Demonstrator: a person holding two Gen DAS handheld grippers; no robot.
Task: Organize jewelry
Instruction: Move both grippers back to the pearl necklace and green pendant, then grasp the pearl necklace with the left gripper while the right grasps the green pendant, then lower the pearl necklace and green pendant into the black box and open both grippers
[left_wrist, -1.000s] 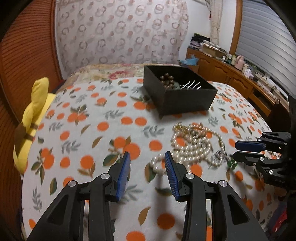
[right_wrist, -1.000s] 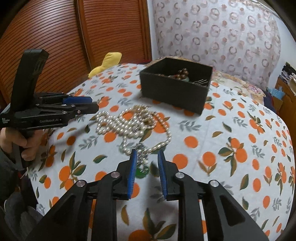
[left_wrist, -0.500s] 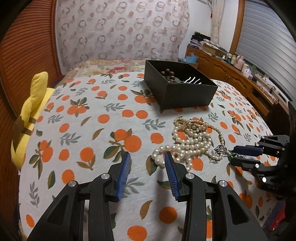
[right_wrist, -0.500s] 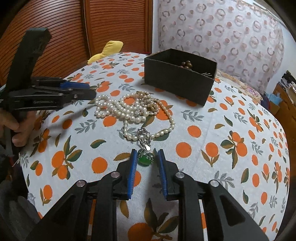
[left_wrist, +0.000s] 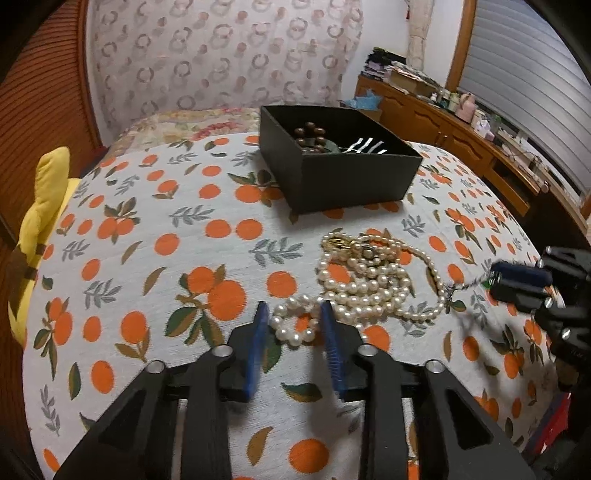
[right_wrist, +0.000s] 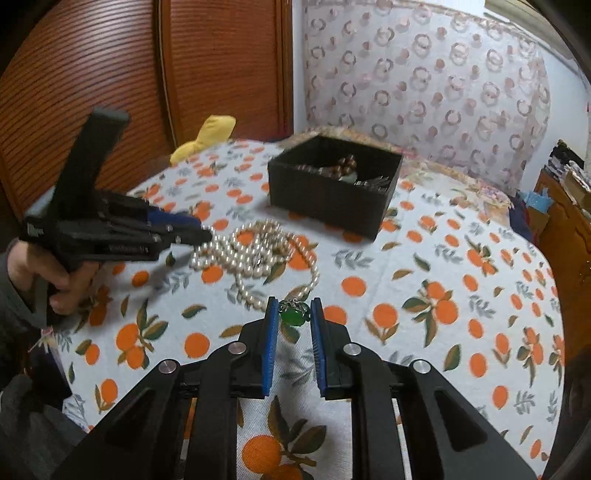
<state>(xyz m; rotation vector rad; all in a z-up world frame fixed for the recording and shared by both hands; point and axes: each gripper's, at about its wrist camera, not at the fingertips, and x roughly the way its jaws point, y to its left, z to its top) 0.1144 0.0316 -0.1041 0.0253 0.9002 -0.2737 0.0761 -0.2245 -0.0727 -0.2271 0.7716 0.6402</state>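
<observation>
Both tools are sitting spread: left tool (left_wrist: 291, 325) straddling the pearl necklace (left_wrist: 365, 284), right tool (right_wrist: 293, 314) flanking its green pendant (right_wrist: 293, 316), black box (right_wrist: 332, 184) lying beyond

- Two grippers: left gripper (left_wrist: 291, 321), right gripper (right_wrist: 293, 314)
- One black box (left_wrist: 354, 184)
- One heap of pearl strands (left_wrist: 365, 280); count unclear
- One green pendant (right_wrist: 293, 316)
- One yellow plush toy (left_wrist: 40, 210)

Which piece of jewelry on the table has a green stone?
The pearl necklace nearest the right gripper: its green pendant sits between the open fingers; the other pearl strands show none.
</observation>
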